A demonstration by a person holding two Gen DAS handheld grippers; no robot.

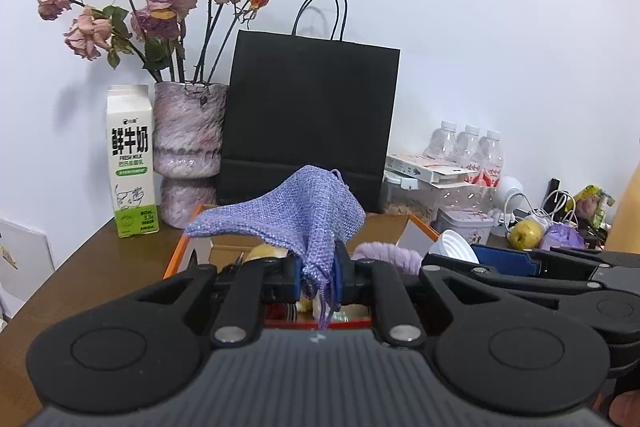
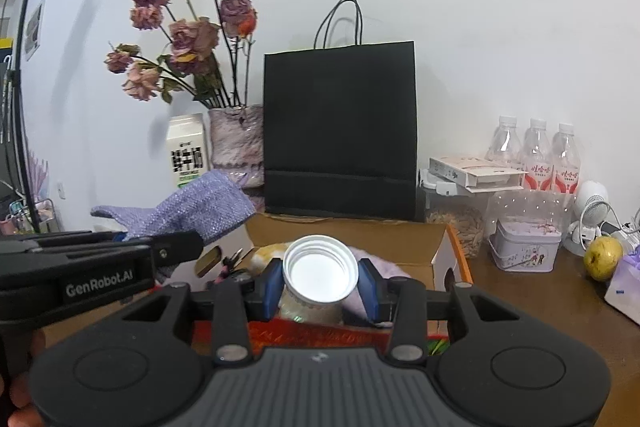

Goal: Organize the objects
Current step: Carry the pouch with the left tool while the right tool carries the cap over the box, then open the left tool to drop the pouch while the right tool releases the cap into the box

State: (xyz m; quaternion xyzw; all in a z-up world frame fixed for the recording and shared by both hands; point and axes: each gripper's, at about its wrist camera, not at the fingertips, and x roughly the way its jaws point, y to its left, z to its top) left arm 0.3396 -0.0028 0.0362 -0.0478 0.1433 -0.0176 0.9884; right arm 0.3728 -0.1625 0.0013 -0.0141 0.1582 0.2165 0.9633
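Observation:
My left gripper point(image 1: 318, 277) is shut on a purple woven pouch point(image 1: 296, 215) and holds it above an open cardboard box point(image 1: 390, 229). The pouch also shows at the left of the right wrist view point(image 2: 200, 205). My right gripper point(image 2: 320, 289) is shut on a white-capped jar point(image 2: 320, 269), held tilted over the same box point(image 2: 348, 231). The jar's cap point(image 1: 454, 247) shows beside the left gripper. In the box lie a purple fluffy thing point(image 1: 384, 255) and a yellowish object point(image 1: 266, 251).
A black paper bag point(image 1: 308, 119) stands behind the box. A vase of dried roses point(image 1: 188, 155) and a milk carton point(image 1: 130, 163) stand at the left. Water bottles point(image 2: 536, 155), clear containers, a tin point(image 2: 524, 245), a pear point(image 2: 602, 257) and cables are at the right.

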